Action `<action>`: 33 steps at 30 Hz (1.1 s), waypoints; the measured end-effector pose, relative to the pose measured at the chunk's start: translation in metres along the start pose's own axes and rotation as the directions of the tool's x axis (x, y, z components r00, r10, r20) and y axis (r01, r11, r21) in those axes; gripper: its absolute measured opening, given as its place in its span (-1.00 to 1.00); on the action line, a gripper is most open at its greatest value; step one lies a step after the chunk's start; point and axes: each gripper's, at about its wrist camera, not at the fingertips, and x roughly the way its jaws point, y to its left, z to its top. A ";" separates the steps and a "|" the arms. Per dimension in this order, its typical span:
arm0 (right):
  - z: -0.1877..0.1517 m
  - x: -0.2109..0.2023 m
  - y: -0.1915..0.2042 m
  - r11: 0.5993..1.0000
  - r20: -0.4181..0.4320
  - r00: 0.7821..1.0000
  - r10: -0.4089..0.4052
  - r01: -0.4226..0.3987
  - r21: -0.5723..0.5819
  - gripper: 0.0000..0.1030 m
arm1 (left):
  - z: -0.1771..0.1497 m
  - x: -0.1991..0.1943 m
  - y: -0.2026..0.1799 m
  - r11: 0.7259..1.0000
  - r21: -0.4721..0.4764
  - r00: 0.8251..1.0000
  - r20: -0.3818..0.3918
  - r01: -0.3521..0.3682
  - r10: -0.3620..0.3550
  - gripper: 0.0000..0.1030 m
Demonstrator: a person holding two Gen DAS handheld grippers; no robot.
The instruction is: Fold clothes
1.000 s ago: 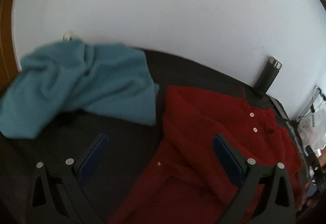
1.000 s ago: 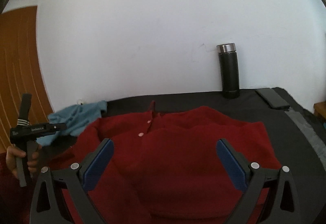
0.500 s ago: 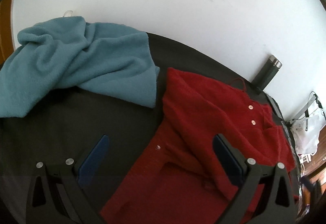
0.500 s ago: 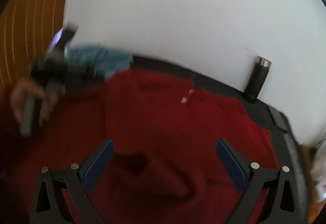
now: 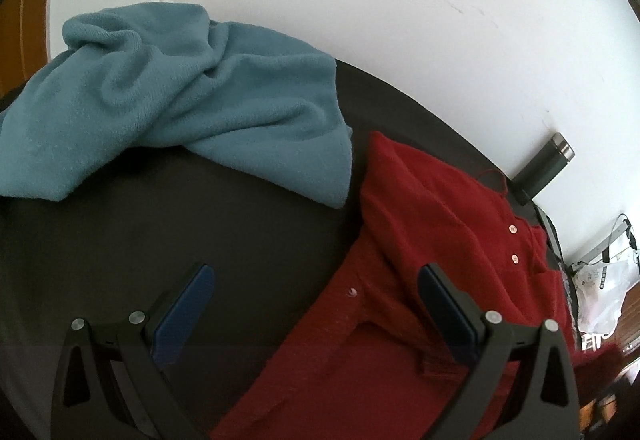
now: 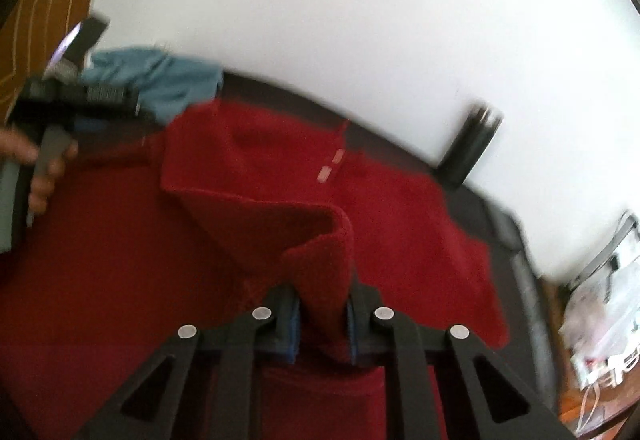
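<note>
the right tool [image 6: 322, 324] is closing on a raised edge of the red knit buttoned shirt [image 6: 256, 176], starting a fold, while the left tool [image 5: 316, 304] hovers wide open and empty; next, carry that edge across.

My left view is sharp, the white wall [image 5: 360, 0] bright and evenly lit, the dark surface [image 5: 120, 240] dim and shadowy. My right view is smeared by motion blur, the flask [image 6: 472, 148] doubled. Both bend and blacken at the rims.
</note>
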 end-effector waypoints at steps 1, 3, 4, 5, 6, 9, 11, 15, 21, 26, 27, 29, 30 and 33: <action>0.008 -0.004 -0.008 1.000 0.024 1.000 -0.011 0.010 0.018 -0.65 | 0.000 0.001 0.000 1.000 0.000 1.000 -0.001 -0.005 0.005 0.98; 0.025 -0.007 -0.025 0.998 0.063 0.998 -0.032 0.028 0.061 -0.65 | 0.000 0.003 0.000 1.000 0.004 1.000 -0.007 -0.020 0.020 0.98; 0.034 -0.003 -0.036 0.995 0.067 0.997 -0.038 0.031 0.097 -0.65 | 0.000 0.004 0.000 1.000 0.006 1.000 -0.010 -0.029 0.029 0.98; 0.039 0.002 -0.048 0.991 0.066 0.997 -0.044 0.034 0.133 -0.64 | 0.000 0.006 0.000 0.999 0.010 0.999 -0.014 -0.038 0.038 0.98; 0.039 0.009 -0.061 0.985 0.053 0.997 -0.060 0.051 0.164 -0.63 | -0.001 0.007 0.000 0.999 0.016 0.999 -0.017 -0.047 0.047 0.98; 0.035 0.048 -0.102 0.954 -0.034 0.978 -0.205 0.207 0.216 -0.13 | -0.002 0.013 -0.002 0.996 0.042 0.997 -0.029 -0.077 0.078 0.98; 0.021 0.069 -0.130 0.916 -0.095 0.953 -0.289 0.304 0.263 0.59 | -0.003 0.017 -0.004 0.993 0.062 0.994 -0.034 -0.101 0.103 0.98; -0.011 0.076 -0.161 0.869 -0.142 0.954 -0.264 0.299 0.395 0.59 | -0.005 0.023 -0.010 0.989 0.093 0.992 -0.046 -0.116 0.121 0.98; -0.029 0.064 -0.147 0.909 -0.062 0.986 -0.152 0.165 0.382 0.59 | -0.006 0.025 -0.016 0.984 0.133 0.991 -0.050 -0.114 0.122 0.98; -0.026 0.063 -0.112 0.965 -0.018 1.000 0.021 -0.016 0.263 0.60 | -0.008 0.025 -0.015 0.984 0.135 0.991 -0.059 -0.115 0.124 0.98; -0.025 0.068 -0.105 0.972 -0.034 0.999 0.038 -0.029 0.232 0.60 | -0.009 0.025 -0.014 0.984 0.138 0.990 -0.060 -0.115 0.124 0.98; -0.024 0.084 -0.097 0.981 -0.084 0.996 0.026 -0.010 0.192 0.59 | -0.010 0.025 -0.012 0.984 0.139 0.990 -0.064 -0.115 0.125 0.98; -0.024 0.091 -0.096 0.981 -0.105 0.994 0.018 0.003 0.192 0.59 | -0.010 0.026 -0.012 0.983 0.140 0.990 -0.065 -0.116 0.126 0.98; -0.031 0.096 -0.125 0.939 -0.133 0.991 -0.021 0.065 0.337 0.13 | -0.009 0.027 -0.013 0.982 0.144 0.990 -0.066 -0.118 0.129 0.98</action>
